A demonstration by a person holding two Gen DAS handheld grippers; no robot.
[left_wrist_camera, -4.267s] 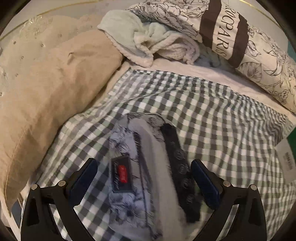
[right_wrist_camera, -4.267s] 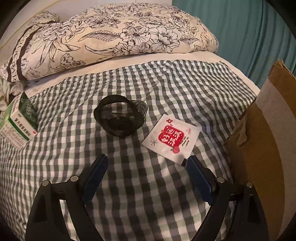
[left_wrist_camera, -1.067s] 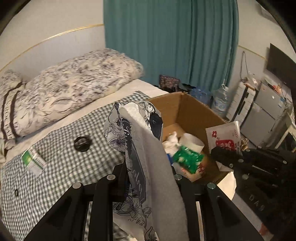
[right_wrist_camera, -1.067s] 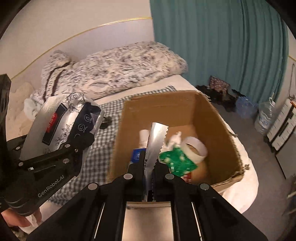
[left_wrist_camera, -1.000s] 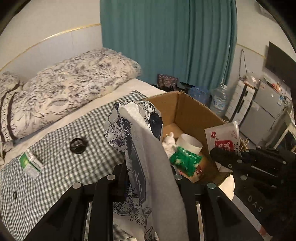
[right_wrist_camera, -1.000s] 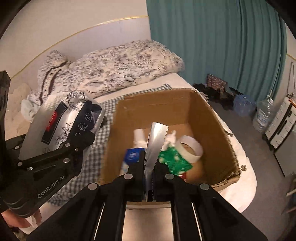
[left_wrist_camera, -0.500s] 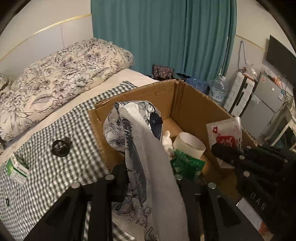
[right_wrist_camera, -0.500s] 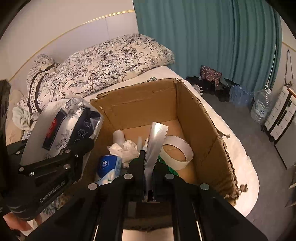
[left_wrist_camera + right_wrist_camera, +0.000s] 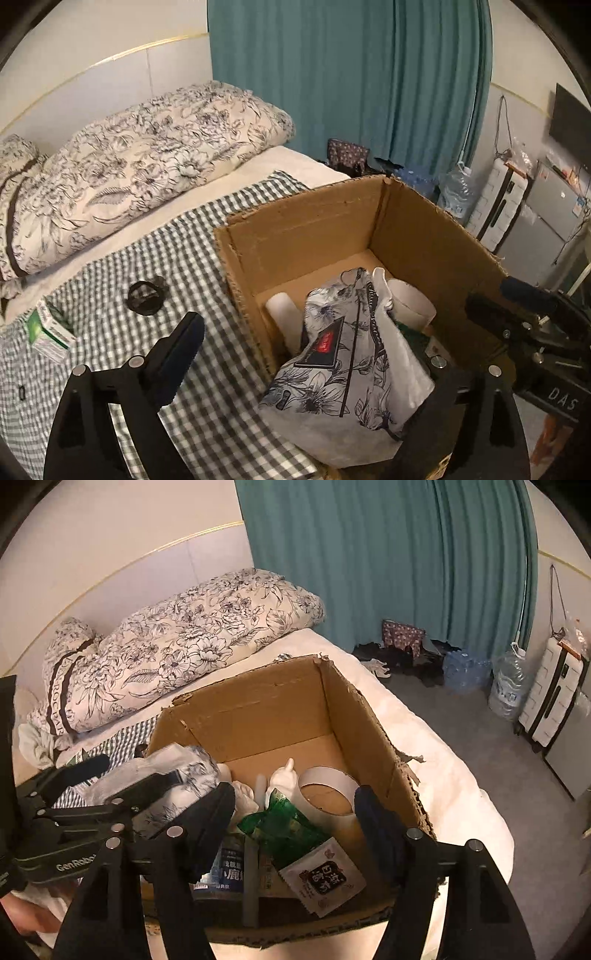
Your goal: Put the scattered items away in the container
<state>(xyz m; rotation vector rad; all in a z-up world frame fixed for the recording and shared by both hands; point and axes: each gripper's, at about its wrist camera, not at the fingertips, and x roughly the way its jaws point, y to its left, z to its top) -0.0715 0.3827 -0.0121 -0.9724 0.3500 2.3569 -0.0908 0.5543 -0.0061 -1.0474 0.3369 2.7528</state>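
My left hand-held gripper (image 9: 306,354) is opening, and the floral pouch (image 9: 347,354) lies loose between its jaws, no pad pressing on it: grey-white plastic with dark flower prints and a black-and-red label, slumped over the near wall of the cardboard box (image 9: 306,236). My right hand-held gripper (image 9: 299,812) is opening too; the white sachet (image 9: 323,877) with its dark label lies flat below and between the jaws, free of both. Just beyond it in the box sit a green wrapper (image 9: 284,823), a tape roll (image 9: 328,794) and a blue tissue pack (image 9: 229,871). The box stands on a bed with a checked sheet (image 9: 110,295). Ahead and left of my left hand-held gripper, on the sheet, lie a black ring (image 9: 146,297) and a small green-and-white carton (image 9: 50,330). Farther off are a floral pillow (image 9: 147,166) and a teal curtain (image 9: 351,81).
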